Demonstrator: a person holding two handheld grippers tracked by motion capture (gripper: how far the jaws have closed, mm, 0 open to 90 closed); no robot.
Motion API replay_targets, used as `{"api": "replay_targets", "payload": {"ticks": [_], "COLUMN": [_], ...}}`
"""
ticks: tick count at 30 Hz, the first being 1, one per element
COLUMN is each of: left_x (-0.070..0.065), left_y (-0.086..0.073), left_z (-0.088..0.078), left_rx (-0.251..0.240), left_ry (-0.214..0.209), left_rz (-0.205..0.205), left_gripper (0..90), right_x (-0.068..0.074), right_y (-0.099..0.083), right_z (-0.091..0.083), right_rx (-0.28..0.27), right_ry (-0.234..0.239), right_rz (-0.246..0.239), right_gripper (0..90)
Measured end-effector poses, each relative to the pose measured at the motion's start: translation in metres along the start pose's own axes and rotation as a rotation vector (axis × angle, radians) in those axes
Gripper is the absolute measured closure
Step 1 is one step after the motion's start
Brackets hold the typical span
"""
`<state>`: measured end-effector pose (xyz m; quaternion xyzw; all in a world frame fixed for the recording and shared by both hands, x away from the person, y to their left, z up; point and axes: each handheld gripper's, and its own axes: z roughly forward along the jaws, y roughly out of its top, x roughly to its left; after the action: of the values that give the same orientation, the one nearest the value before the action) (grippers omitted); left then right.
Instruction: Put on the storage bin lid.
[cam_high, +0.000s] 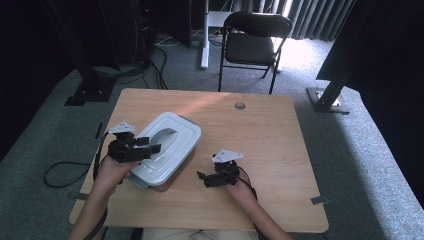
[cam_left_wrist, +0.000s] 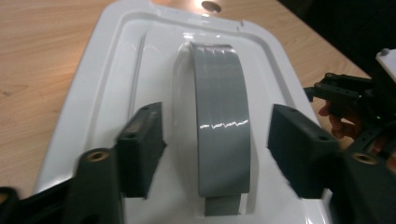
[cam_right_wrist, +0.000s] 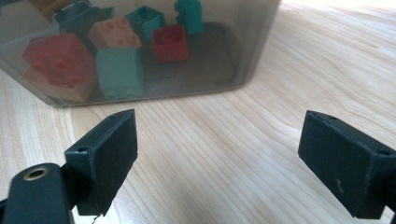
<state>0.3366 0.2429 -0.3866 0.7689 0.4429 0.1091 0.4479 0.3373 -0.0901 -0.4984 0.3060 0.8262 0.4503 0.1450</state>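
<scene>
A translucent grey storage box with a white lid (cam_high: 167, 145) lies at the left of the wooden table (cam_high: 265, 135). The lid (cam_left_wrist: 112, 70) carries a grey arched handle (cam_left_wrist: 222, 116). My left gripper (cam_high: 152, 148) hovers over the lid's near end; in the left gripper view, the left gripper (cam_left_wrist: 217, 123) stands open, its jaws on either side of the handle with gaps showing. My right gripper (cam_high: 202, 177) is just right of the box, low over the table. The right gripper (cam_right_wrist: 219, 140) is open and empty, facing the box wall (cam_right_wrist: 252, 42). Behind the wall are a red brick (cam_right_wrist: 170, 42) and a teal brick (cam_right_wrist: 119, 70).
A round cable hole (cam_high: 240, 105) sits near the table's far edge. A black folding chair (cam_high: 252, 40) stands beyond the table. Bare wood spreads across the right half of the table. Black frame posts (cam_high: 335, 85) stand on the carpet at both sides.
</scene>
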Motion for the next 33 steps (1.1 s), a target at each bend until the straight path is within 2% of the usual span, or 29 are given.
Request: {"api": "replay_targets", "payload": {"ticks": [7,11,12,14,16,18,20,25,30,32,33], "left_x": [0.011,0.021,0.023,0.028,0.032,0.036,0.041,0.054,0.072,0.082,0.082], "left_y": [-0.001,-0.002,-0.003,-0.005,-0.007,-0.009,-0.011,-0.018,-0.028,-0.034,-0.034], "left_z": [-0.020,-0.030,-0.033,-0.037,-0.040,-0.042,-0.045,-0.049,-0.042,-0.039,-0.039], "left_rx": [-0.063,-0.075,-0.077,-0.087,-0.092,-0.100,-0.112,-0.172,-0.165,-0.179,-0.179], "left_ry": [0.023,0.031,0.033,0.029,0.055,0.072,0.107,0.153,0.237,0.251,0.251], "left_rz": [-0.009,-0.018,-0.015,-0.009,0.000,-0.005,0.001,0.005,-0.008,-0.032,-0.032], "left_gripper": [30.5,24.2,19.0,18.5,16.7,7.4,0.4,0.4,0.5,0.5,0.5], "right_x": [-0.011,-0.016,-0.017,-0.020,-0.021,-0.022,-0.023,-0.024,-0.024,-0.023,-0.023], "right_y": [-0.004,-0.007,-0.008,-0.009,-0.010,-0.010,-0.010,-0.012,-0.015,-0.015,-0.015], "right_z": [-0.010,-0.014,-0.015,-0.017,-0.019,-0.020,-0.022,-0.024,-0.023,-0.024,-0.024], "right_rx": [-0.004,-0.001,-0.002,0.002,-0.001,-0.001,-0.002,0.001,0.015,0.015,0.015], "right_ry": [-0.025,-0.033,-0.036,-0.040,-0.043,-0.047,-0.048,-0.048,-0.051,-0.046,-0.046], "right_rz": [0.019,0.025,0.027,0.029,0.033,0.033,0.032,0.032,0.026,0.029,0.029], "right_gripper": [11.5,11.5,11.5,11.5,11.5,11.5,11.5,11.5,11.5,11.5,11.5]}}
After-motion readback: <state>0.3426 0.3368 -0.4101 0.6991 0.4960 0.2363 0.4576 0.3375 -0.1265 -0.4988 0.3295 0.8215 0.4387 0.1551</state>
